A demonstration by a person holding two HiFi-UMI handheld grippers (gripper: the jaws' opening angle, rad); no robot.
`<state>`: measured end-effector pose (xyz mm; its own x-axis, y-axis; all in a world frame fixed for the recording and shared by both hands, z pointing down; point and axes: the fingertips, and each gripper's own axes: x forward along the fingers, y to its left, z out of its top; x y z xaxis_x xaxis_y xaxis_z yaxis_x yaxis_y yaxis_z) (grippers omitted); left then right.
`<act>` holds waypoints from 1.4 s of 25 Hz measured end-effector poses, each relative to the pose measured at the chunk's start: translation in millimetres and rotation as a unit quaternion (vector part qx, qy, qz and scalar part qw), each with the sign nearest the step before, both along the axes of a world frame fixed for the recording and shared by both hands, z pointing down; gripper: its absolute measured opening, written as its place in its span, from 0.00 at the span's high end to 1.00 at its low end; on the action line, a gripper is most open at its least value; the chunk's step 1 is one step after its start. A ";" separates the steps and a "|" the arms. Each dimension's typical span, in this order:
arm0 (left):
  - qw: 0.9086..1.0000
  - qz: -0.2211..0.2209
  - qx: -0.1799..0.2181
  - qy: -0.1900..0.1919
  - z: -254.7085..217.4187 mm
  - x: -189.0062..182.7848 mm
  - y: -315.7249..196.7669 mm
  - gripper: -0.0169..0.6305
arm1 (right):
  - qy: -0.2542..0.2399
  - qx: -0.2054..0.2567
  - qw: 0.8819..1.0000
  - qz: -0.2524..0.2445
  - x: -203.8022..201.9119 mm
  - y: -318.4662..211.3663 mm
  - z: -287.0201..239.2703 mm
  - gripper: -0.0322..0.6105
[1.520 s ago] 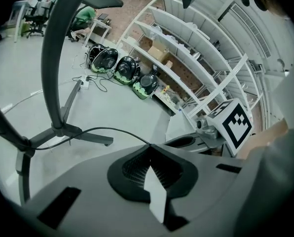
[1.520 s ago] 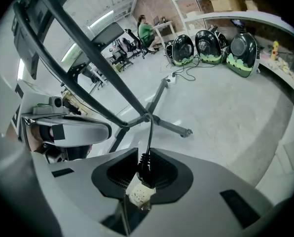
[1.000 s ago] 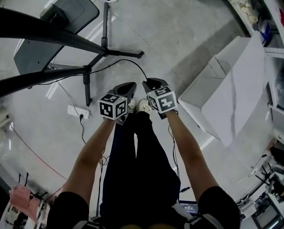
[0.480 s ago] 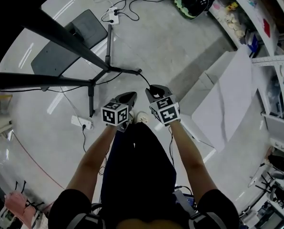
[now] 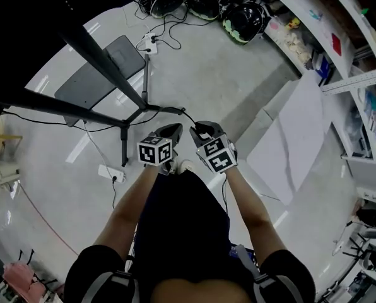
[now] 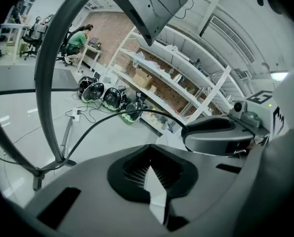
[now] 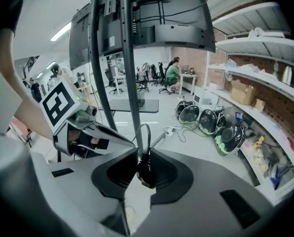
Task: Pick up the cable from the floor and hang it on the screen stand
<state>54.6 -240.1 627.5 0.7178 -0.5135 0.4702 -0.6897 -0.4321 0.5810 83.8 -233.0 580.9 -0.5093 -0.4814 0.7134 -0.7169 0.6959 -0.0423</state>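
two hand-held grippers (image 5: 171,130) (image 5: 200,130), one cable (image 5: 185,113), three helmets (image 5: 241,21).

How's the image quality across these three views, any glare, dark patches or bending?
Head view: white glare streaks on the floor, and the screen stand at upper left is nearly black. Left gripper view: the fisheye bends that stand into an arc, and a ceiling light at right blows out. Right gripper view: evenly lit, but the shelves curve toward the edge.

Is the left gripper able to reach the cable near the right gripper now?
Probably yes. The left gripper is close beside the right gripper, which grips the cable end, and nothing stands between them. Its jaws are together, so they must open first.
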 end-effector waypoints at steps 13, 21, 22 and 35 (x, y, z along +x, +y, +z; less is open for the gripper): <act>0.999 -0.008 0.033 0.004 -88.0 -6.3 24.7 0.96 | 0.060 0.115 0.990 -0.058 4.4 -14.4 -117.1 0.81; 0.997 -0.032 0.066 0.007 -129.5 -28.5 7.8 0.96 | 0.048 0.169 0.981 -0.078 -13.8 -36.9 -170.4 0.81; 0.997 -0.033 0.071 0.005 -133.8 -30.9 5.8 0.96 | 0.051 0.174 0.980 -0.084 -15.8 -39.2 -175.3 0.81; 0.992 -0.062 0.108 0.001 -198.7 -78.3 -9.4 0.96 | 0.029 0.238 0.955 -0.173 -76.0 -64.7 -248.4 0.81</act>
